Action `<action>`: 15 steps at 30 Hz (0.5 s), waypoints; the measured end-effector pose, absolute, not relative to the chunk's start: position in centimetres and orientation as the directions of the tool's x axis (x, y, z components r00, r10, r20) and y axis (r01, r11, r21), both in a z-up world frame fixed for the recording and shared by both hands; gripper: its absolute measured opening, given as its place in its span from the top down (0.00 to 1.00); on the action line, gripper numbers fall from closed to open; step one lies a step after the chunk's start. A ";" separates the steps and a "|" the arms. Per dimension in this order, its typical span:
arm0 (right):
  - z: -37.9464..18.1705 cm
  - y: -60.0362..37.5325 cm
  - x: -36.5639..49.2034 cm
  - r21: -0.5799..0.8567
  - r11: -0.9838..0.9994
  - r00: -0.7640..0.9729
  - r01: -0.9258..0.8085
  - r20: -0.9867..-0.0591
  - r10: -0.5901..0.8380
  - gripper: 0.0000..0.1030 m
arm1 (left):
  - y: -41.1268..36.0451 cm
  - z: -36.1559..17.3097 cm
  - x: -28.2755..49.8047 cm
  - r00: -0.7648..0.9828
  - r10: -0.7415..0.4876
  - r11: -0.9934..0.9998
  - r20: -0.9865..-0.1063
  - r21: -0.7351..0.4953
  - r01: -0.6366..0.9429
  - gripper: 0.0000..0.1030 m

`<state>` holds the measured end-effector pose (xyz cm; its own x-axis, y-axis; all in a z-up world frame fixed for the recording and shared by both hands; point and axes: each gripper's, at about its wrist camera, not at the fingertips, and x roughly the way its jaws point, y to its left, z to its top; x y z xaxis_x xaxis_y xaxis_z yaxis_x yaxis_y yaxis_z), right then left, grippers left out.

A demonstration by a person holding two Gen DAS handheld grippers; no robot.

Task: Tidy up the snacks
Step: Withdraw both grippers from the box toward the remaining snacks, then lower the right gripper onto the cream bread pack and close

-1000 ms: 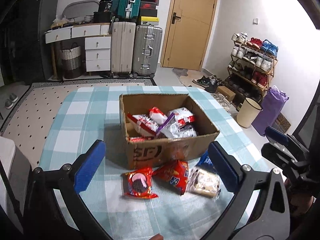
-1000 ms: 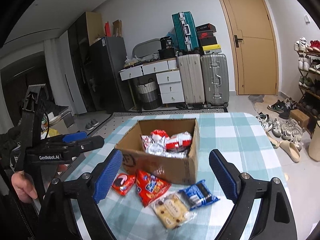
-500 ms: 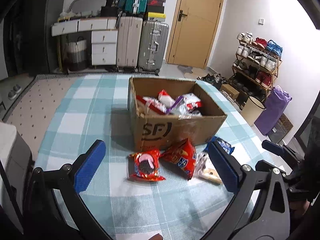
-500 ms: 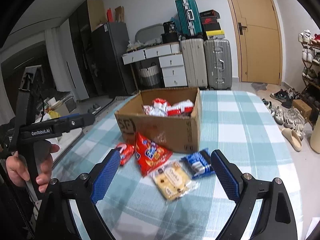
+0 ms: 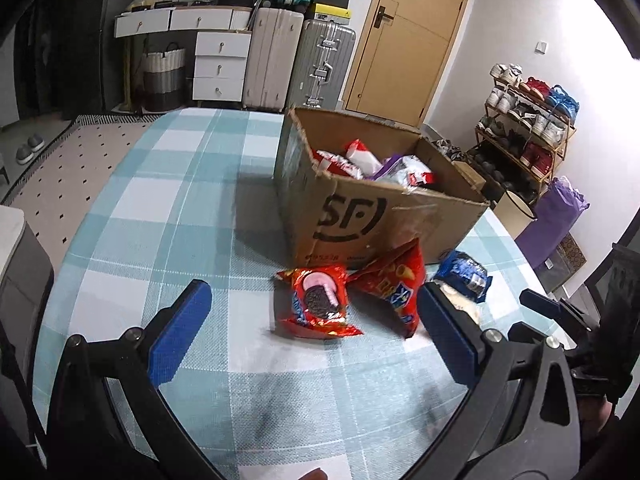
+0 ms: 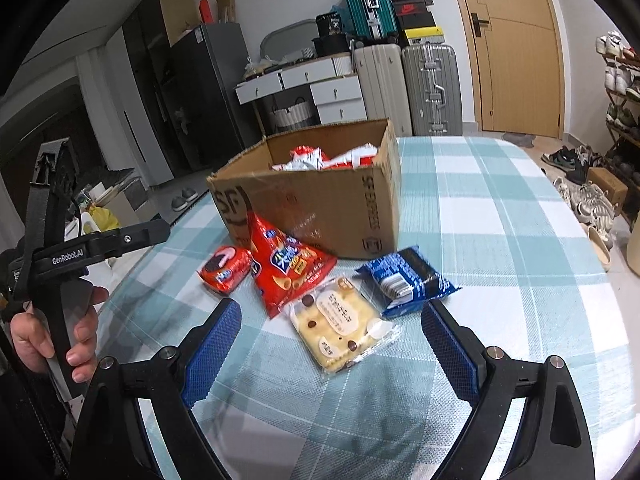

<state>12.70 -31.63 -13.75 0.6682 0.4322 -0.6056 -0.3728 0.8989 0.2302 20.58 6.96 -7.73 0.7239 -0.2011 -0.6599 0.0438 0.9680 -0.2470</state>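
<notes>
The surface (image 6: pixel 500 216), under a teal-and-white checked cloth, carries an open cardboard box (image 6: pixel 332 204). In front of it lie a red cookie packet (image 6: pixel 226 266), a red chip bag (image 6: pixel 286 264), a clear-wrapped biscuit pack (image 6: pixel 340 324) and a blue cookie packet (image 6: pixel 406 280).

From where I sit, both feeds are evenly lit by soft indoor light from above, bright enough to read print on the cardboard box (image 5: pixel 380 216). The desk (image 5: pixel 168 208) shows a soft shadow left of the box and darker smudges near the bottom of each view. Wrappers give off small glints, strongest on the clear biscuit packet (image 6: pixel 344 324). The fisheye bends the door (image 6: pixel 516 48) and walls, and black vignette fills every corner. The left side of the room is dim, around the dark cabinet (image 6: pixel 192 96). I see slight motion softness in the left wrist view; the right is crisper.
</notes>
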 end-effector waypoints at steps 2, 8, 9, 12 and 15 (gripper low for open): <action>-14.4 -31.6 13.1 0.233 0.899 0.657 -0.370 -0.618 0.431 0.10 | 7.2 -8.4 20.7 0.716 -0.206 0.966 -0.667 -0.255 0.040 0.01; -16.2 -31.3 14.1 0.238 0.899 0.626 -0.368 -0.652 0.428 0.10 | 7.8 -10.3 21.1 0.696 -0.215 0.962 -0.685 -0.270 0.032 0.01; -16.4 -31.2 14.3 0.241 0.898 0.616 -0.369 -0.660 0.430 0.10 | 8.0 -10.7 21.2 0.691 -0.219 0.961 -0.689 -0.276 0.030 0.01; -17.2 -30.8 15.2 0.242 0.896 0.589 -0.374 -0.684 0.430 0.10 | 8.1 -11.3 21.4 0.684 -0.227 0.959 -0.694 -0.282 0.032 0.01; -17.9 -30.1 16.1 0.228 0.893 0.560 -0.388 -0.711 0.425 0.10 | 8.3 -11.7 21.5 0.680 -0.231 0.958 -0.696 -0.283 0.036 0.01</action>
<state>16.07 -30.11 -17.87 0.5601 0.4253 -0.7109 -0.3885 0.8928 0.2280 21.55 8.33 -11.68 0.6802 -0.2310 -0.6957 0.0355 0.9583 -0.2835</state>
